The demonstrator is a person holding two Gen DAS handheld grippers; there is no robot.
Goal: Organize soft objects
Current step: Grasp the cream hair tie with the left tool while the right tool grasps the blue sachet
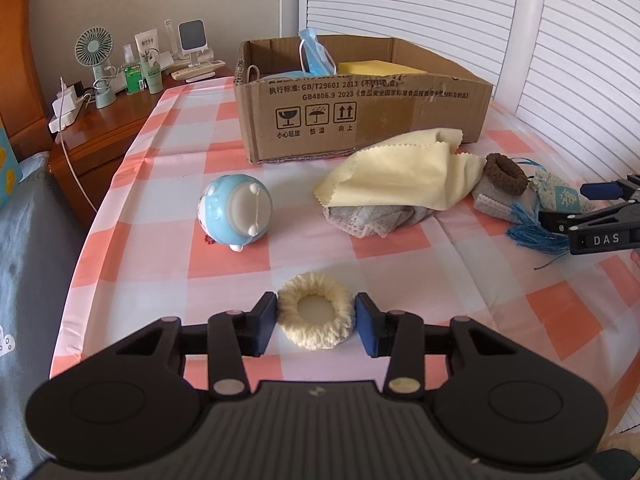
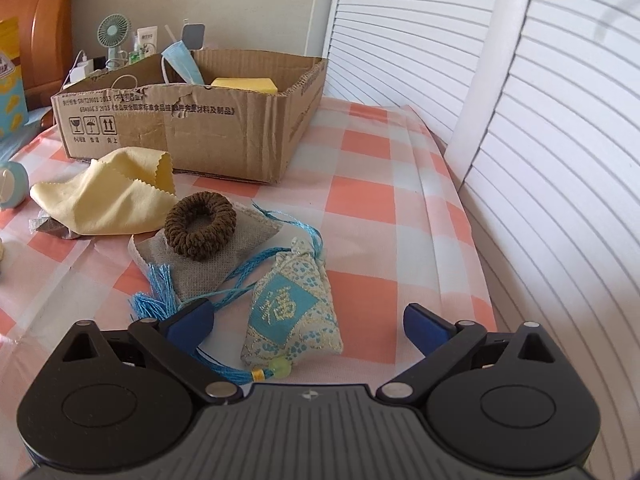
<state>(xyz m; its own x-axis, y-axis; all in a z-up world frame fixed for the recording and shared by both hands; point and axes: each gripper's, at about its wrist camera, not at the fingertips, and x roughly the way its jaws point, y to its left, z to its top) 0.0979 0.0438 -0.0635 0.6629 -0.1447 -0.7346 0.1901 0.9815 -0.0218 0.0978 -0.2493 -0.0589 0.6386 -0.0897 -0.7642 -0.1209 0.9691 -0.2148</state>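
On a pink-checked worktop [image 1: 224,128], a cream scrunchie [image 1: 316,317] sits pinched between the pads of the left tool [image 1: 316,322]. Further right, the right tool [image 2: 308,322] stands released around a blue embroidered sachet [image 2: 292,312], near a brown scrunchie [image 2: 200,225] and cardboard box [image 1: 360,116].

A desk fan [image 1: 93,49] stands on the wooden nightstand [image 1: 100,128].

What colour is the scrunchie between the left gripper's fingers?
Cream scrunchie, clearest in the left wrist view.
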